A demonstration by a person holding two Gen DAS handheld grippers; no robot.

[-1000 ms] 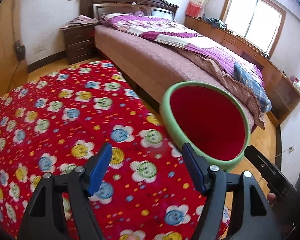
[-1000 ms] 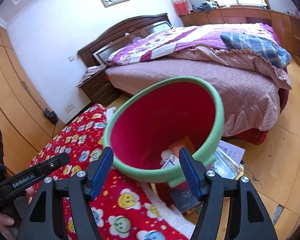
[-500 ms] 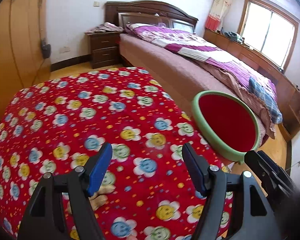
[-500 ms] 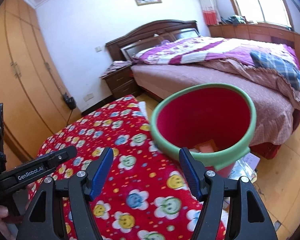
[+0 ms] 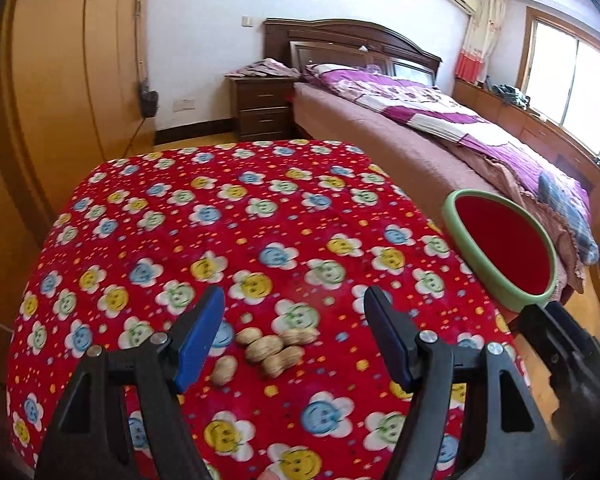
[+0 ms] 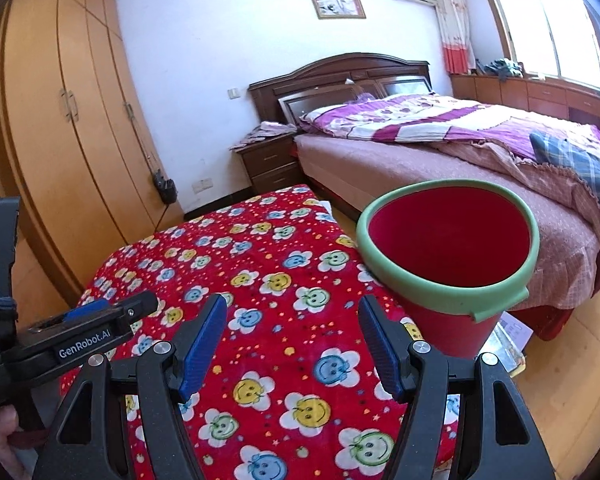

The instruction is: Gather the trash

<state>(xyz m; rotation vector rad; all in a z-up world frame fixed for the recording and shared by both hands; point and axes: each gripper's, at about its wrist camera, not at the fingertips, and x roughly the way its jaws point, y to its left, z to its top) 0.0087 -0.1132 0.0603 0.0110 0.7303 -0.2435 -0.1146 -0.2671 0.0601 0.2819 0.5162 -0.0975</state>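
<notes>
Several peanut shells [image 5: 270, 350] lie in a small heap on the red flower-patterned cloth [image 5: 240, 216] covering the table. My left gripper [image 5: 296, 334] is open and empty, its jaws wide apart just above and around the heap. A red bin with a green rim [image 6: 450, 256] stands off the table's right edge; it also shows in the left wrist view [image 5: 504, 252]. My right gripper [image 6: 292, 344] is open and empty over the cloth [image 6: 260, 272], to the left of the bin. The left gripper's body [image 6: 84, 336] shows at the left of the right wrist view.
A bed with a purple quilt [image 6: 440, 128] stands behind the bin. A dark nightstand [image 5: 262, 106] sits by the headboard. Wooden wardrobes [image 6: 60, 128] line the left wall. Papers [image 6: 512, 336] lie on the wooden floor by the bin.
Both grippers pulled back and left from the bin over the table. The peanut shells came into the left wrist view between its jaws. The bin now sits further right in both views.
</notes>
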